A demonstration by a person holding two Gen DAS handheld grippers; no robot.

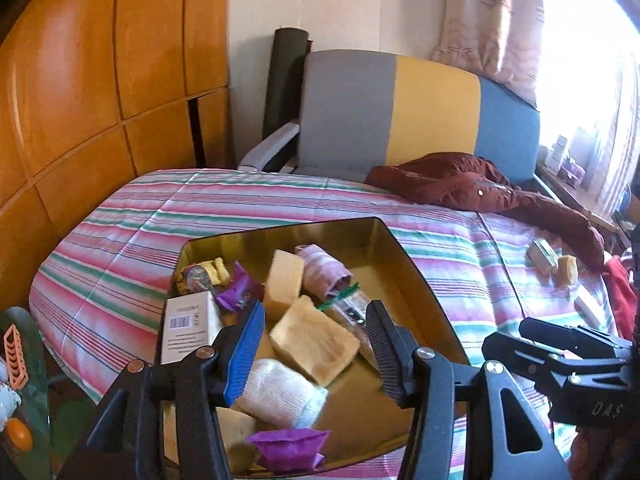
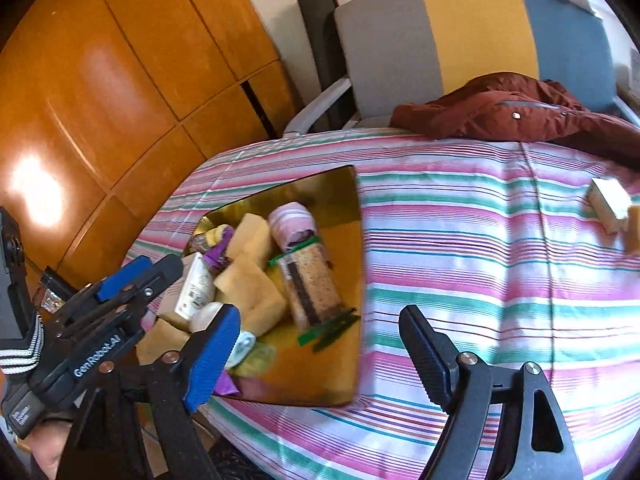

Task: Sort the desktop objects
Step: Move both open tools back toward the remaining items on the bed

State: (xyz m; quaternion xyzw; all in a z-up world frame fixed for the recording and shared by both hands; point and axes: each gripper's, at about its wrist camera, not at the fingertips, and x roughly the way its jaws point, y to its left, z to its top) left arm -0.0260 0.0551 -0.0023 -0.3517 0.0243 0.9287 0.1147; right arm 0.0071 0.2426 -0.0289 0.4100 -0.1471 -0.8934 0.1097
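Note:
A gold tin tray (image 1: 420, 280) (image 2: 344, 360) lies on the striped bedspread and holds yellow sponges (image 1: 316, 340) (image 2: 248, 292), a pink rolled sock (image 1: 324, 272) (image 2: 290, 220), a white sock (image 1: 280, 392), purple wrappers (image 1: 288, 446), a white box (image 1: 188, 320) and a clear snack pack (image 2: 312, 288). My left gripper (image 1: 312, 356) hangs open over the tray, empty. My right gripper (image 2: 320, 356) is open and empty above the tray's right edge; it also shows in the left wrist view (image 1: 560, 348). Loose items (image 1: 552, 260) (image 2: 612, 204) lie far right on the bed.
A dark red jacket (image 1: 480, 184) (image 2: 520, 108) lies at the back of the bed against a grey, yellow and blue chair (image 1: 400, 112). Orange wooden cabinets (image 1: 100, 100) stand on the left. A bright window and a curtain are at the right.

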